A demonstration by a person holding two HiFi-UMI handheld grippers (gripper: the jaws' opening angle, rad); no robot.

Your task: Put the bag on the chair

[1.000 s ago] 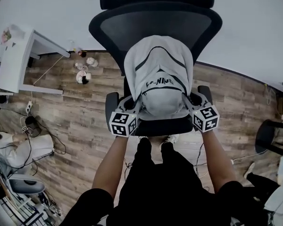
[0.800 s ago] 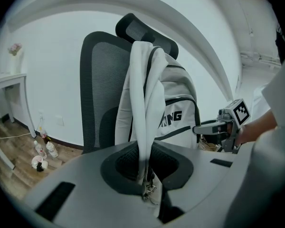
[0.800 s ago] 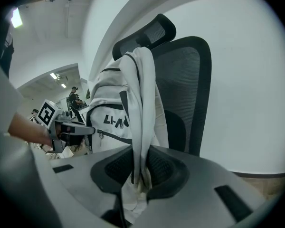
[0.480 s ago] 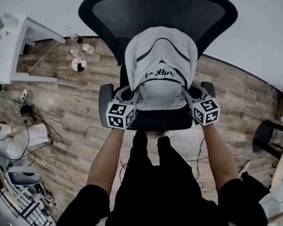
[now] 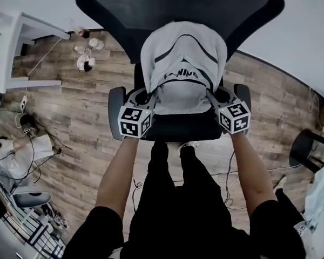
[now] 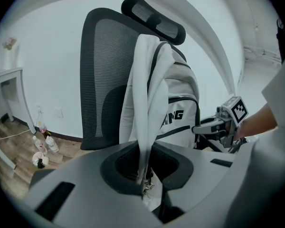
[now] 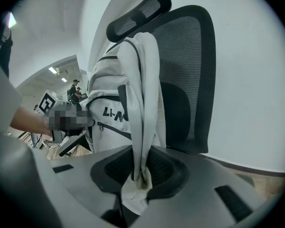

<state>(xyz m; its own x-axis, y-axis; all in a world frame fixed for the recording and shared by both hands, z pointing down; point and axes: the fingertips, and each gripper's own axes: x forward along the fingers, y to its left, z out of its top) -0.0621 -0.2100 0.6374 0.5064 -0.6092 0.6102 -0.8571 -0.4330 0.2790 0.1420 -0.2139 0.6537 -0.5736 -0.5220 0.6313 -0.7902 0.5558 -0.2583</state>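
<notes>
Left gripper [image 6: 144, 177]: jaws almost together, pinched on the bag's left strap [image 6: 145, 118]. The strap rises straight up out of the jaws to the top of the bag [image 5: 183, 63].

Right gripper [image 7: 138, 175]: jaws slightly further apart, clamped on the bunched end of the right strap [image 7: 142, 108], which also rises straight from the jaws.

The bag is white with black lines and lettering. It stands upright between our two pairs of jaws and just beyond them, lettered face toward us. Its far side is close against the backrest [image 5: 178, 4] of the chair [image 5: 130, 129].

The seat [image 5: 178, 133] lies below and just beyond both jaws, and the bag's base is over it. We cannot tell whether the base touches the seat.

An armrest [image 5: 115, 99] sits just outside the left jaws. A wood floor [image 5: 81, 117] lies to either side.
</notes>
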